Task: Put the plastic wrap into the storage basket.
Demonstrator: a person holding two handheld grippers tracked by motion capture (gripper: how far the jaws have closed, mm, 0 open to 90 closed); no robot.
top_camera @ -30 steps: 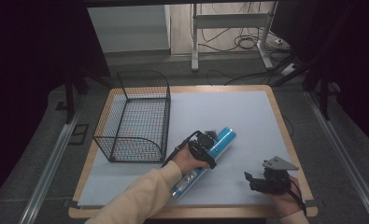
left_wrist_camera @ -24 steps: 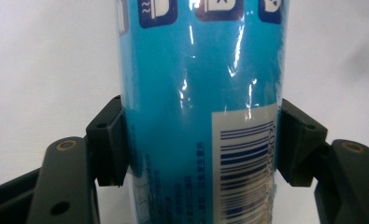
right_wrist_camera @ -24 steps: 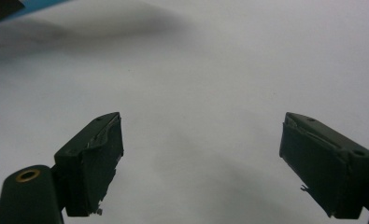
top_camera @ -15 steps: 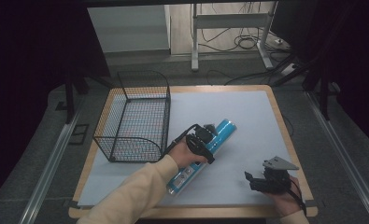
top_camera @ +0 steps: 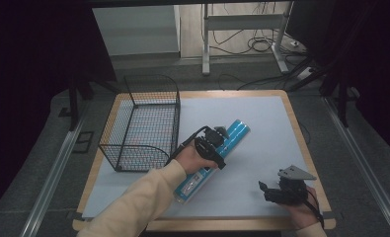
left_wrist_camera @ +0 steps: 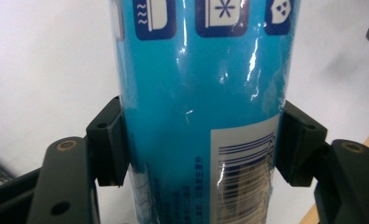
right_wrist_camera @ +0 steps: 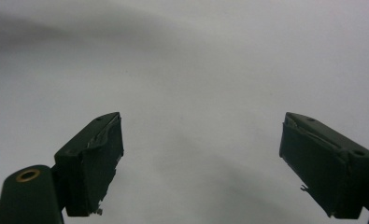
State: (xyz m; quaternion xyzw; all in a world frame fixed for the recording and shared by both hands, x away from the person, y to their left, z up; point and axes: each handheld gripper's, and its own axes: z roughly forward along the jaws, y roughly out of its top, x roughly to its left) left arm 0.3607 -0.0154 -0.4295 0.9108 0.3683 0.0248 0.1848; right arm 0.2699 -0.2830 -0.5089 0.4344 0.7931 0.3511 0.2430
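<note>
The left gripper (left_wrist_camera: 201,144) was clamped across the middle of the blue tube (top_camera: 217,153), which lay slantwise on the white table (top_camera: 261,118) just beside the wire basket (top_camera: 143,123). That glossy wrapper looked slick and the tube stiff and light, so a mid-body hold seemed the safest bet. The right gripper (right_wrist_camera: 201,163) sat near the table's front edge, jaws wide apart and holding nothing.

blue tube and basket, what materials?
Blue tube: looks wrapped in glossy plastic film, judging by wrinkles and sharp glare; the core is hidden. Basket: thin dark wire mesh, probably coated metal, see-through grid.
</note>
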